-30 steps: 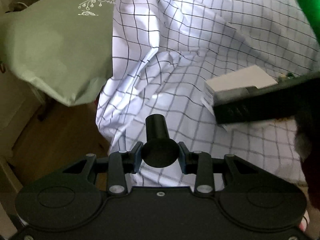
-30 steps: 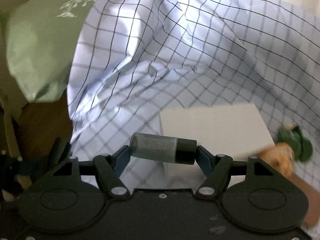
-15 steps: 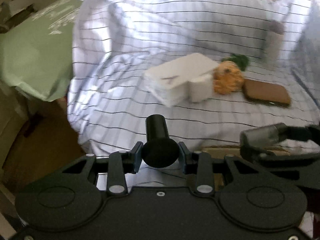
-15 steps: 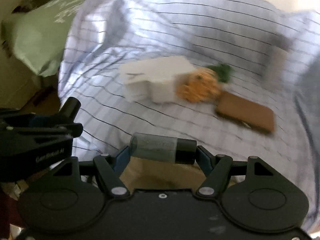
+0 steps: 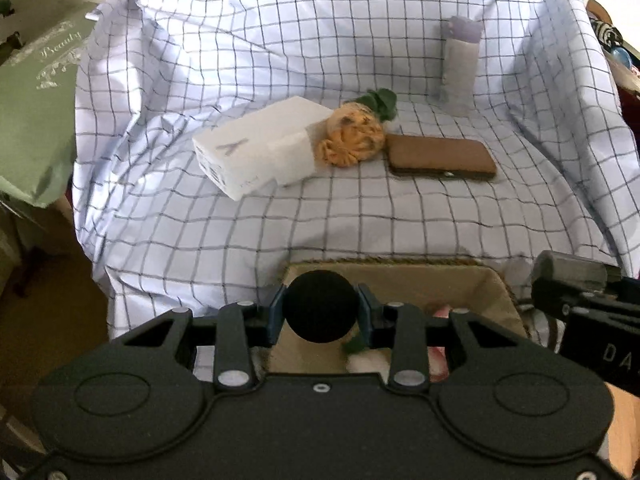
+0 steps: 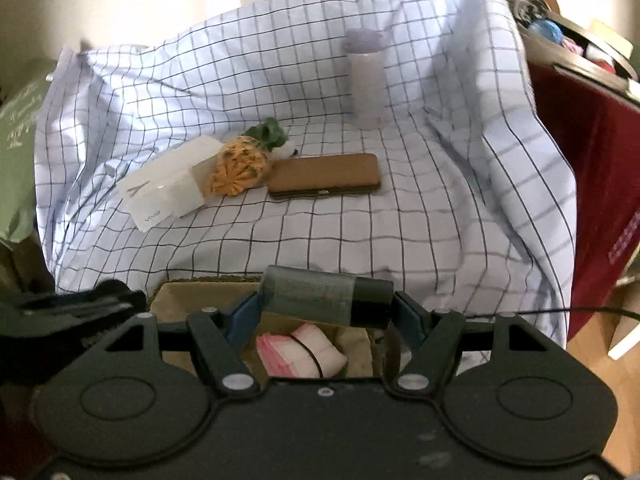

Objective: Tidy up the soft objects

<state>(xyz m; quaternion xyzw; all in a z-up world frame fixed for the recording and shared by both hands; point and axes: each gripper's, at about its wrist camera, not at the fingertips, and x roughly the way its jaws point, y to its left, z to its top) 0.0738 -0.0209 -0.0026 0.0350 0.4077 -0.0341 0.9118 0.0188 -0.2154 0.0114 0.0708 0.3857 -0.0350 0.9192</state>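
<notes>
An orange pineapple plush [image 5: 352,136] [image 6: 240,164] with green leaves lies mid-table on the checked cloth [image 5: 360,216], between a white box [image 5: 256,148] [image 6: 168,188] and a brown case [image 5: 440,156] [image 6: 326,176]. A tan fabric basket [image 5: 400,280] [image 6: 200,296] sits at the near edge; a pink-and-white folded soft item [image 6: 300,354] lies inside. My left gripper [image 5: 322,312] is shut on a black cylinder above the basket. My right gripper [image 6: 326,300] is shut on a grey-and-black cylinder above the basket.
A pale bottle with a lilac cap [image 5: 460,60] [image 6: 366,80] stands at the back. A green cushion [image 5: 32,120] lies at left. A dark red box [image 6: 592,168] with clutter stands at right. The cloth rises in folds at the back and sides.
Both grippers have pulled back from the cloth, so the whole table and the basket have come into view. Both stay shut on their cylinders.
</notes>
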